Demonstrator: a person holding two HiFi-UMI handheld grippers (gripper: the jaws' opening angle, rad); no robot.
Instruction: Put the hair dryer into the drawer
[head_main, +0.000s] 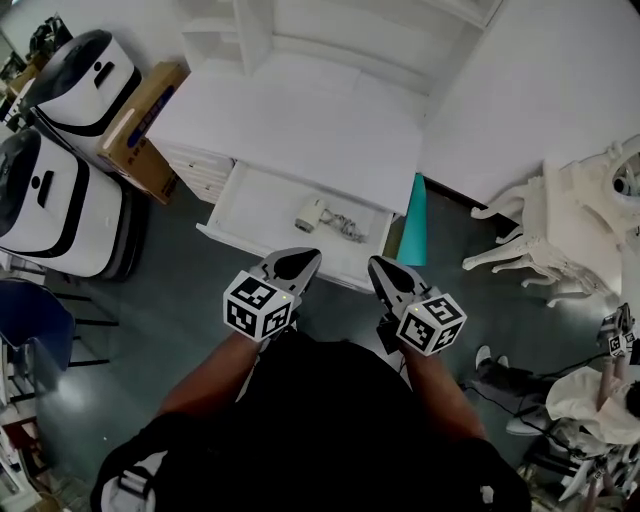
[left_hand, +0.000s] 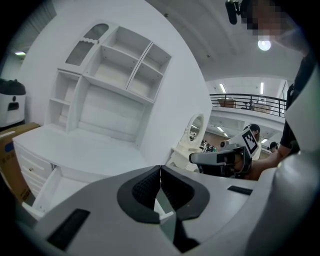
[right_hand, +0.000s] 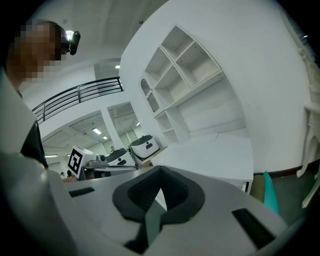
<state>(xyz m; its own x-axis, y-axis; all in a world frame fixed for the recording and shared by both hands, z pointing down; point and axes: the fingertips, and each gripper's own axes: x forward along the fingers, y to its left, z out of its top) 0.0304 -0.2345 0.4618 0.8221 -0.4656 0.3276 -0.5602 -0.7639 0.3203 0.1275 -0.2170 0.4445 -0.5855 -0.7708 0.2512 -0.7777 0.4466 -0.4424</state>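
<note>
In the head view the white hair dryer (head_main: 311, 213) lies inside the open drawer (head_main: 262, 200) of the white desk (head_main: 300, 120), its cord (head_main: 346, 226) coiled beside it. My left gripper (head_main: 296, 264) hovers over the drawer's front edge, jaws shut and empty. My right gripper (head_main: 385, 272) is beside it on the right, also shut with nothing held. In the left gripper view the left gripper's (left_hand: 160, 169) tips meet, and the drawer (left_hand: 47, 190) shows at lower left. In the right gripper view the right gripper's (right_hand: 160, 172) pads are closed together.
Two white machines (head_main: 60, 190) and a cardboard box (head_main: 145, 125) stand left of the desk. A teal object (head_main: 415, 225) leans at the drawer's right. A white ornate stool (head_main: 560, 215) is at the right. A blue chair (head_main: 30, 320) is at lower left. Shelves (left_hand: 115, 75) rise behind the desk.
</note>
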